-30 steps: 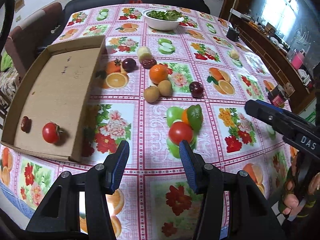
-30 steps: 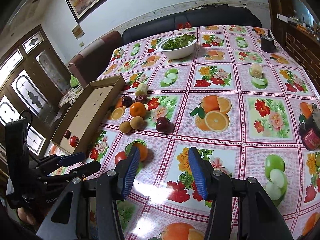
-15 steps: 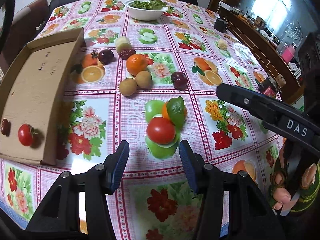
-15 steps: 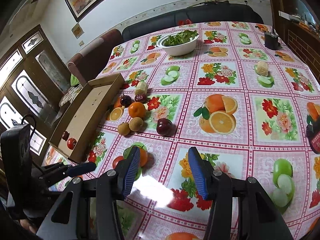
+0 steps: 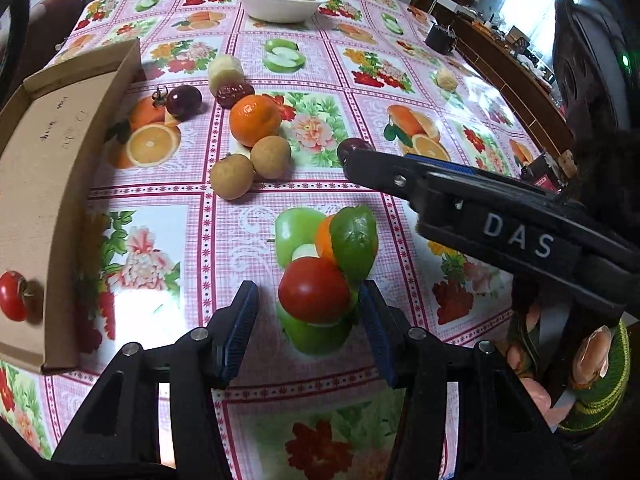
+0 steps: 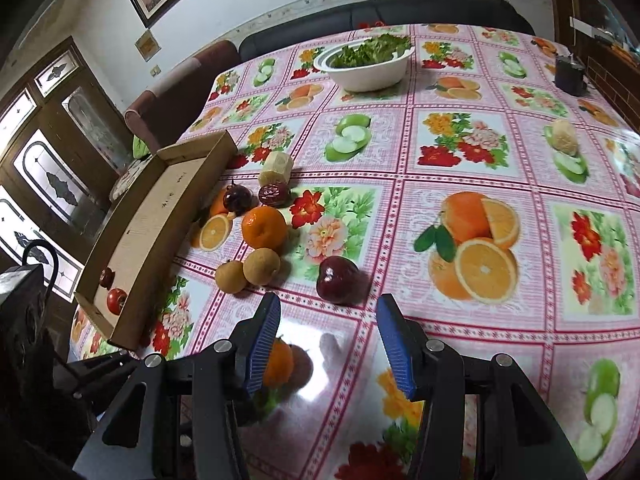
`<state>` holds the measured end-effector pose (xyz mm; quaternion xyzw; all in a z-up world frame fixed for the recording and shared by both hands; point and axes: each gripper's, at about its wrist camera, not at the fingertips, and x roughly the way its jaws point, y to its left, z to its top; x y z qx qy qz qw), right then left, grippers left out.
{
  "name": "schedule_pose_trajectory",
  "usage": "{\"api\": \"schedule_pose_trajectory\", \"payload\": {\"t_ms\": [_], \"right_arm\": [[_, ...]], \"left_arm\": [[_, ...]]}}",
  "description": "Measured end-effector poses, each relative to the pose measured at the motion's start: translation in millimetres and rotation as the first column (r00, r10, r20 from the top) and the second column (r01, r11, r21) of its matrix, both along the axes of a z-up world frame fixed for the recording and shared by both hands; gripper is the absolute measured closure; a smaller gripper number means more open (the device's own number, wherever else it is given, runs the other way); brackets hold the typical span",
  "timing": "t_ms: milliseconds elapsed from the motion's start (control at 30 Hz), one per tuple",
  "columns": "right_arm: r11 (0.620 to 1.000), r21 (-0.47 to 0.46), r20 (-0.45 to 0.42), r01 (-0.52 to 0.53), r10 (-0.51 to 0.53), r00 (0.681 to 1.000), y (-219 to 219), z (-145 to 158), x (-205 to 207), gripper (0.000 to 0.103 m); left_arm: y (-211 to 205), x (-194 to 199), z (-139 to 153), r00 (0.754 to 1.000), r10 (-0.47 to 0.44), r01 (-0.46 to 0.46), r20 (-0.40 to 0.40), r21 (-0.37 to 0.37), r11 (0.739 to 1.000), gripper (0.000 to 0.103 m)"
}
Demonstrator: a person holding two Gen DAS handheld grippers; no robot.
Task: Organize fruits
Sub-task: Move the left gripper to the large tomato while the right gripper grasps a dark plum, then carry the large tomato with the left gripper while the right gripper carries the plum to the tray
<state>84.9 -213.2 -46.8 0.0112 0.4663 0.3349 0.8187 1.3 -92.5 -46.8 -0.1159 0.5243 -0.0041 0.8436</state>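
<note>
Left wrist view: spread jaws straddle a round red tomato (image 5: 314,290); shallow cardboard box (image 5: 44,160) holds two fruits, most remain out.

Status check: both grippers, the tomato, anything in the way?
Left gripper open, straddling red tomato, no contact seen. Right gripper open, empty, facing dark red fruit. Green-leafed orange fruit crowds the tomato.

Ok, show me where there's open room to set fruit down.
Most of the cardboard box floor is bare; only a tomato and a dark fruit sit at its near end. The cloth right of the dark apple is open too. Crowded: the cluster around the orange, beside the box.
</note>
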Motion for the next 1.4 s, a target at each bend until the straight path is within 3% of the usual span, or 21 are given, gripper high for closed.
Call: {"api": "schedule_pose_trajectory", "payload": {"t_ms": [233,300,400,467,867,1400], "right_arm": [[1.000,-0.022,-0.005,-0.020,0.019,1.000,16,-7,9,0.052],[0.999,-0.053,0.015,-0.011,0.012,1.000,20,-8,11,0.052],[0.995,-0.096,0.040,0.005,-0.001,0.999,21,-11,13,0.061],[0.993,-0.118,0.052,0.029,-0.023,0.998,17,-13,15,0.077],[0.999,-0.028,0.049,0.028,-0.026,0.998,0,7,2,0.077],[0.997,0.052,0.113,-0.052,0.045,0.993,20,56,-33,0.077]], "left_arm": [[-3,2,-1,0.999,-0.014,0.013,0.030,0.021,1.000,0.053],[-4,1,-1,0.999,-0.023,0.022,0.039,0.030,0.999,0.064],[-2,-1,-1,0.998,-0.029,0.028,0.049,0.018,0.999,0.070],[0,-2,-1,0.998,-0.028,0.028,0.051,0.012,1.000,0.070],[23,-20,18,0.996,0.021,-0.020,0.091,-0.008,1.000,0.070],[67,-51,52,0.975,0.132,-0.138,0.177,0.021,0.990,0.070]]}}
